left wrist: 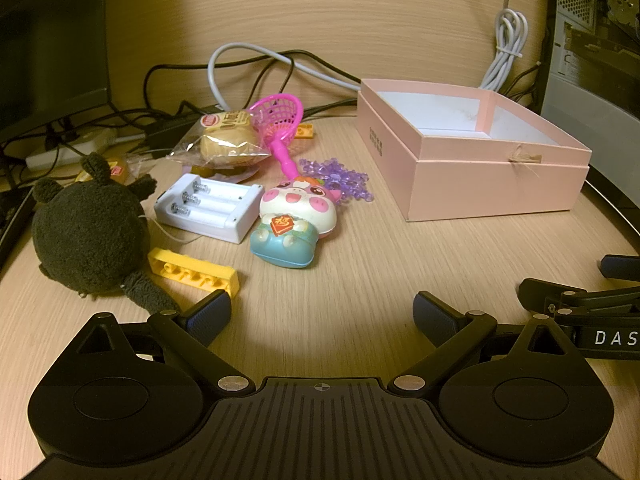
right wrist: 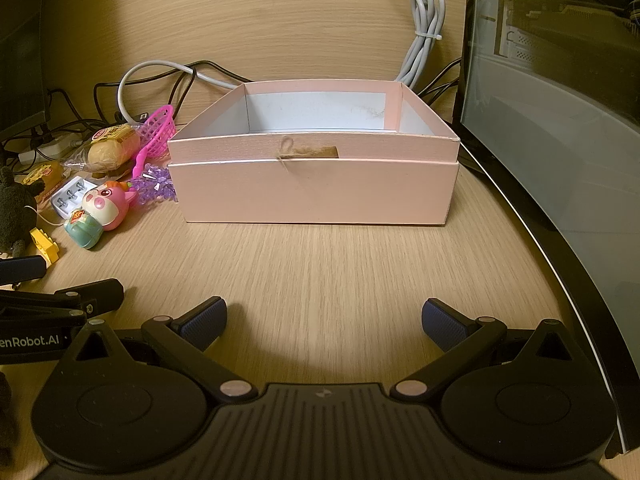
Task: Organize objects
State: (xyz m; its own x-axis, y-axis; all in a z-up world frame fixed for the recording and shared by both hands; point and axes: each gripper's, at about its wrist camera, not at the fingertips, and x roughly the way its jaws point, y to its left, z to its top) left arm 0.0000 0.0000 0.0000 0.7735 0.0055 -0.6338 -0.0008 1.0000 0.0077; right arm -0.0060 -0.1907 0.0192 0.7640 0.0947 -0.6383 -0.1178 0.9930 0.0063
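Task barely begun, by the look of it. Pink box (right wrist: 316, 184) sits open on the bench (right wrist: 320, 272), and what shows of its inside is bare white; nothing seen in it. All the loose things lie in a cluster left of the box: purple beads (left wrist: 340, 180) closest, just beside its left wall; pig toy (left wrist: 296, 220) in front of the beads, lying on its back; pink net scoop (left wrist: 280, 120) behind the pig toy, handle pointing toward it; wrapped bun (left wrist: 228, 140) left of the scoop; white battery holder (left wrist: 212, 208) touching or nearly touching the pig toy on its far-from-box side; yellow brick (left wrist: 196, 272) in front of the holder; dark plush toy (left wrist: 88, 232) farthest from the box, its limb over or against the brick's end. A second small yellow piece (left wrist: 304, 131) sits behind the scoop. Cables run behind the box along the wall. Left hand-held gripper (left wrist: 322, 316) jaws spread wide, nothing between them, aimed at the bench in front of the cluster. Right hand-held gripper (right wrist: 324, 320) likewise wide and empty, facing the box front, well short of it. Judgement: everything remains to be moved, presumably into the box; no item gathered yet.
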